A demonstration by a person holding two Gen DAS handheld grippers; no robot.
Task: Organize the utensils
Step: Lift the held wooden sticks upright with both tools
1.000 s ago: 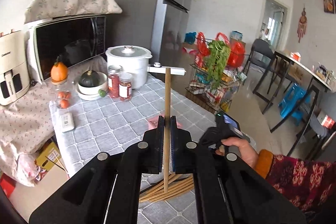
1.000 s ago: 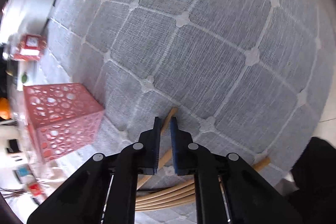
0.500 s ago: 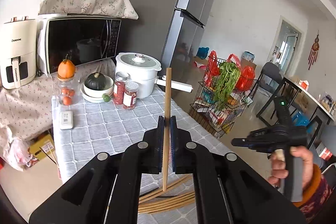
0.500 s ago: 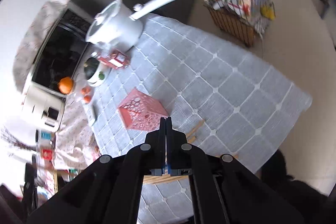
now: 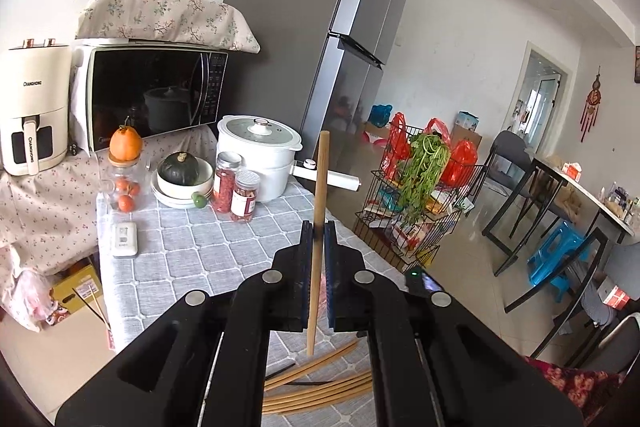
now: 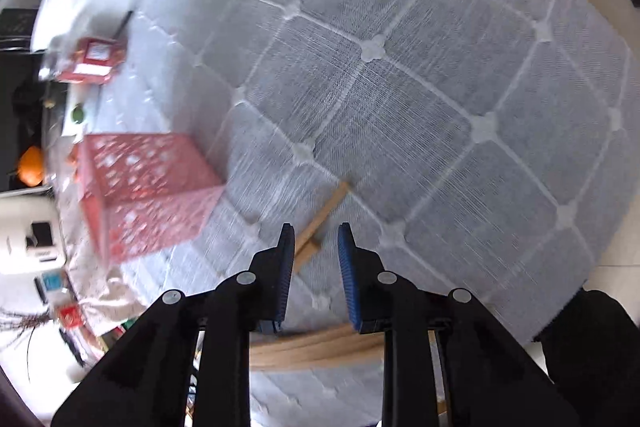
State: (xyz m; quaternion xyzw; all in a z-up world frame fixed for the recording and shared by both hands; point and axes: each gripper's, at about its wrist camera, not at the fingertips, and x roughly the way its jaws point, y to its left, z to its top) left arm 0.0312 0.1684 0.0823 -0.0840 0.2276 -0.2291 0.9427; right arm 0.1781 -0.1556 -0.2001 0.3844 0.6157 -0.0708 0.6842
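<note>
My left gripper (image 5: 319, 231) is shut on a wooden chopstick (image 5: 320, 179) and holds it upright above the table. Several more wooden chopsticks (image 5: 320, 387) lie in a loose pile on the grey checked tablecloth (image 5: 192, 251) below it. My right gripper (image 6: 314, 239) is open and empty, pointing down over a chopstick (image 6: 326, 213) on the cloth, with the rest of the pile (image 6: 320, 345) behind its fingers. A pink perforated holder (image 6: 144, 183) stands to its left.
At the table's far end stand a white rice cooker (image 5: 260, 155), two red jars (image 5: 236, 187), a bowl with a squash (image 5: 182, 175) and a remote (image 5: 124, 239). A microwave (image 5: 152, 95) and air fryer (image 5: 34, 131) sit behind. A wire rack (image 5: 416, 195) stands on the floor to the right.
My right gripper dropped back down close over the tablecloth and opened from shut. My left gripper kept its hold on the upright chopstick and tilted up slightly.
</note>
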